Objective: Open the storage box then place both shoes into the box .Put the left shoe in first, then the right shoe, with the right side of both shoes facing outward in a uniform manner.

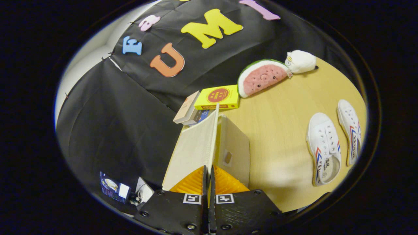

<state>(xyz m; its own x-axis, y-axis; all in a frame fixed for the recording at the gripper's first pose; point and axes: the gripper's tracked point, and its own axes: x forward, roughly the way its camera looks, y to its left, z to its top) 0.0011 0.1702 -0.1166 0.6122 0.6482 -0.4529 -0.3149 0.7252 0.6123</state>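
My gripper (pixel 208 173) is shut on the beige lid (pixel 194 148) of the storage box, its orange fingers (pixel 191 183) pinching the lid's near edge. The lid stands raised on edge, running away from the fingers toward the books. Right of the lid I see the box's inner beige wall (pixel 233 148) with a small tab on it. Two white canvas shoes with red and blue stripes lie on the wooden table to the right of the box: the nearer shoe (pixel 324 147) and the farther shoe (pixel 351 129), side by side, openings toward me.
A yellow box (pixel 218 97) and a few leaning books (pixel 186 108) stand just beyond the lid. A watermelon-slice plush (pixel 261 77) and a white plush (pixel 301 61) sit at the table's (pixel 281 137) far side. Small items (pixel 112 187) lie low on the left.
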